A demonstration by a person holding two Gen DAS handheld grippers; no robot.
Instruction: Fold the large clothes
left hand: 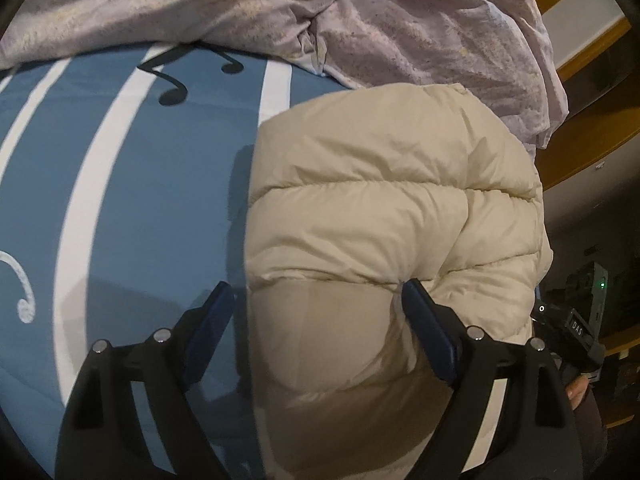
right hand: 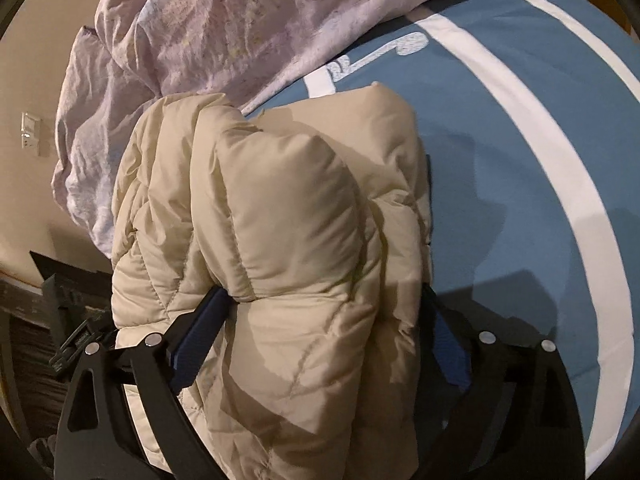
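Note:
A cream quilted puffer jacket (left hand: pixel 384 208) lies folded in a thick bundle on a blue bed cover with white stripes (left hand: pixel 152 200). My left gripper (left hand: pixel 316 300) is open, its right finger (left hand: pixel 424 320) pressed into the jacket's near edge and its left finger (left hand: pixel 212 320) over the cover. In the right wrist view the jacket (right hand: pixel 280 220) fills the middle. My right gripper (right hand: pixel 324 312) has its jaws wide apart around the jacket's bulk; its left finger (right hand: pixel 200 328) touches a quilt seam, its right finger (right hand: pixel 448 344) is partly hidden behind the fabric.
A crumpled lilac duvet (left hand: pixel 320 12) lies heaped along the far side of the bed, also in the right wrist view (right hand: pixel 208 28). The bed cover (right hand: pixel 520 160) carries music-note prints. A wall with a light switch (right hand: pixel 30 134) and dark floor lie at left.

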